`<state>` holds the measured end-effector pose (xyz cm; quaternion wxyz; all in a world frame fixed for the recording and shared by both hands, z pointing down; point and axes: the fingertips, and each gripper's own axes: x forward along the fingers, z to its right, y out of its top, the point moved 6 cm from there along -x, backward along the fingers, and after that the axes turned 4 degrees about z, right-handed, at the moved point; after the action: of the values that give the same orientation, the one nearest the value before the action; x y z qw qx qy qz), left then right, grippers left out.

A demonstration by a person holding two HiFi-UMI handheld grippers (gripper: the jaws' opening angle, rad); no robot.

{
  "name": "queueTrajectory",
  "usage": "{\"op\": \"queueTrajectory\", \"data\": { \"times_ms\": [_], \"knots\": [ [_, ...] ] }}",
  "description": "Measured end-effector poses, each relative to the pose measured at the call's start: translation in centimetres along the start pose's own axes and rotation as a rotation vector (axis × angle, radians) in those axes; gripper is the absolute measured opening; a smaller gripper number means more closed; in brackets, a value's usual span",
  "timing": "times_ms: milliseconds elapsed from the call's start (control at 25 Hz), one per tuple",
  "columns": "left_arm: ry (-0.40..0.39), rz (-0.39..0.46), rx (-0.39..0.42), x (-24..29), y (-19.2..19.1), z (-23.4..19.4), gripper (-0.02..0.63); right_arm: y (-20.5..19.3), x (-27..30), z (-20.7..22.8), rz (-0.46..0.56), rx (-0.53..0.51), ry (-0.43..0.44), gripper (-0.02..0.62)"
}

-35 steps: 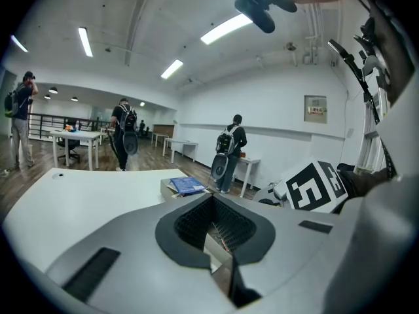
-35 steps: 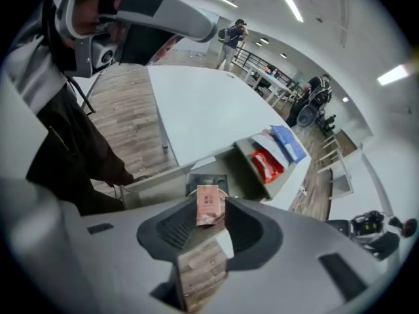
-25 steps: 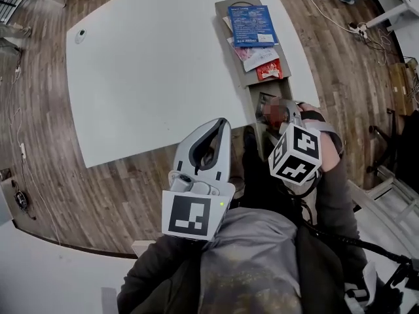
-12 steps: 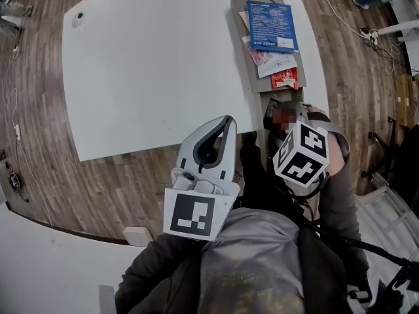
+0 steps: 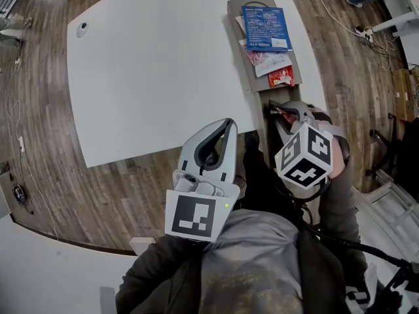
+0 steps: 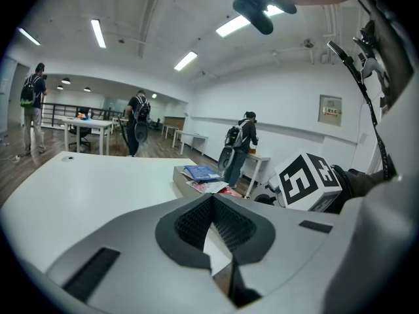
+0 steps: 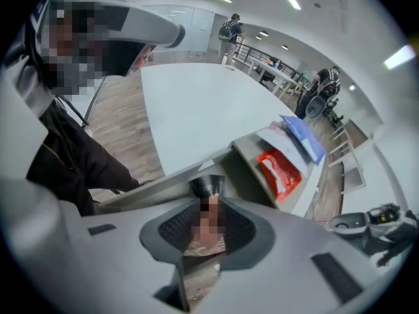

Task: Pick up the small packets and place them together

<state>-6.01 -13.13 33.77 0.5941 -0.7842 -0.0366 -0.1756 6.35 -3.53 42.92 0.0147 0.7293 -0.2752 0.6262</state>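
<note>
Pinched in the right gripper [image 5: 281, 113]: one small packet [image 7: 203, 247], over the near end of the grey tray [image 5: 233, 18]. Just closed down on it from wide apart, so probably picked. Farther up the tray, lying close together: red packet [image 5: 282, 77], pink-and-white packet [image 5: 265, 59], blue packet [image 5: 264, 26]. Likely next: carry to that cluster. Off to the side, near the white table [image 5: 157, 70] edge: left gripper [image 5: 224, 124], pressed together, empty.

No wording can be read anywhere. The blue packet [image 5: 265, 26] and the red packet [image 5: 282, 78], upper right of the head view, carry print too small to read.
</note>
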Motion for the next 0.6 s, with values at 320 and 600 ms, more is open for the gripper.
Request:
{"op": "queueTrajectory", "data": {
  "times_ms": [320,600],
  "knots": [
    [-0.067,0.101,0.083,-2.8,3.6,1.4,0.0,1.4,-5.4,-0.4,0.038,0.048,-0.156,0.092],
    [-0.152,0.108,0.121,-4.1,3.8,2.6,0.0,2.0,-7.3,-1.4,0.045,0.083,-0.236,0.092]
  ]
}}
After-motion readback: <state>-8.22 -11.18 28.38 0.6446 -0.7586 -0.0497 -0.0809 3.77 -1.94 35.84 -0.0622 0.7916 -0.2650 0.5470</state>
